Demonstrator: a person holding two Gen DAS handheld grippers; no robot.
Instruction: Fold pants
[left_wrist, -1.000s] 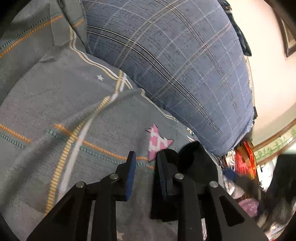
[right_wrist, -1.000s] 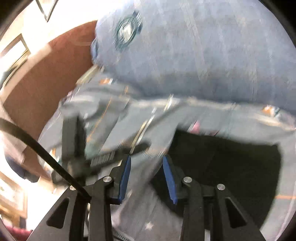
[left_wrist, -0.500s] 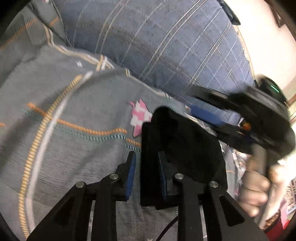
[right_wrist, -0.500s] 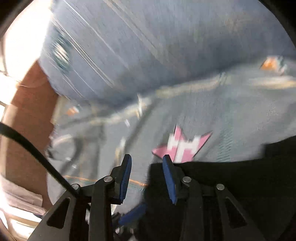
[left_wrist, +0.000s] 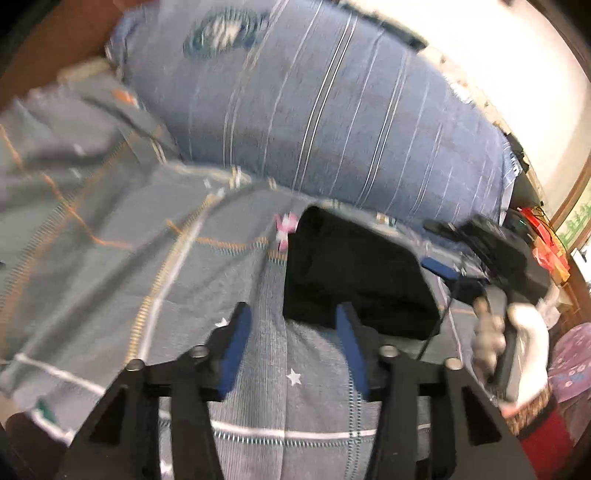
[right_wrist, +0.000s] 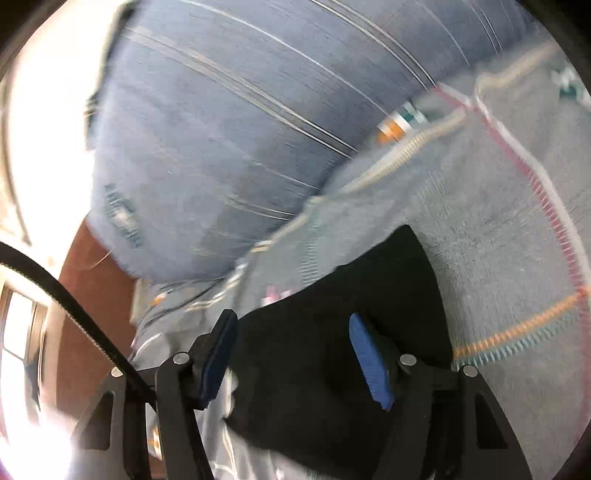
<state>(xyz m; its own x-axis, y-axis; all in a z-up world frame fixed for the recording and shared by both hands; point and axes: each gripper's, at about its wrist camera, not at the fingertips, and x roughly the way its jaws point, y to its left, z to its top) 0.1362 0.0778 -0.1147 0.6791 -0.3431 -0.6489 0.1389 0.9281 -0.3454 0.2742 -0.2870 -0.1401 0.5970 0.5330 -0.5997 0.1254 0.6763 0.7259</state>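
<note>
The black pants (left_wrist: 354, 273) lie folded into a compact block on the grey bedspread (left_wrist: 129, 258). My left gripper (left_wrist: 291, 332) is open and empty, its fingers apart just in front of the pants' near edge. In the right wrist view the pants (right_wrist: 332, 354) fill the lower middle. My right gripper (right_wrist: 295, 339) is open above them, holding nothing. The right gripper also shows in the left wrist view (left_wrist: 443, 269), held in a hand at the pants' right side.
A large blue plaid pillow (left_wrist: 332, 103) lies just behind the pants; it also shows in the right wrist view (right_wrist: 240, 129). A brown headboard (right_wrist: 92, 314) stands at the left. Red and purple clutter (left_wrist: 554, 254) sits off the bed's right edge.
Both grippers have opened wide and let go of the pants. The left gripper has pulled back from the folded block. The right gripper has swung to the pants' side.
</note>
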